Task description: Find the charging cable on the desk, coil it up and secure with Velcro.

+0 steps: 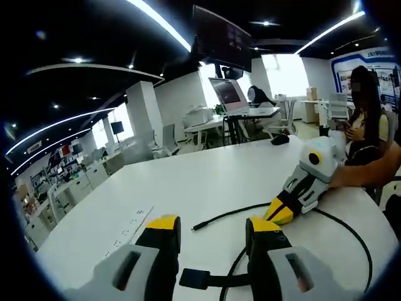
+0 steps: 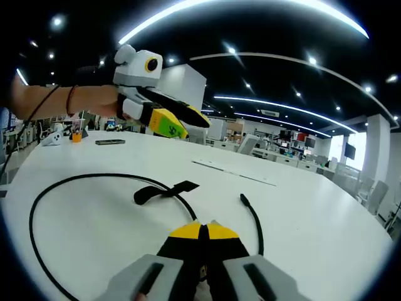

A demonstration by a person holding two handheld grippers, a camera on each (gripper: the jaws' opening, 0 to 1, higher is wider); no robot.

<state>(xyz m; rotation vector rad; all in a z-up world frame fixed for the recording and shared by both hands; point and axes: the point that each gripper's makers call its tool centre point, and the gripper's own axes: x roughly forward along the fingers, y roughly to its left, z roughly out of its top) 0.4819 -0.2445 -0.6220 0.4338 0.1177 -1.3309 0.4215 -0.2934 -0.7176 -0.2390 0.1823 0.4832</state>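
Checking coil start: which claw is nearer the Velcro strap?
Left. Its claw hangs open right above the strap; the right claw is shut down on the cable, farther off.

the white table (image 2: pixel 313 213) lies bare over most of its width, leaving wide room to pass toward its far edge. the black cable (image 2: pixel 56 188) loops across the near part, with its velcro strap (image 2: pixel 164 190) inside the loop and the plug end (image 2: pixel 244 199) just beside it. the left gripper (image 2: pixel 172 122) hangs above the loop, jaws apart. a phone (image 2: pixel 109 142) and an orange cup (image 2: pixel 76 137) sit well apart at the far edge.
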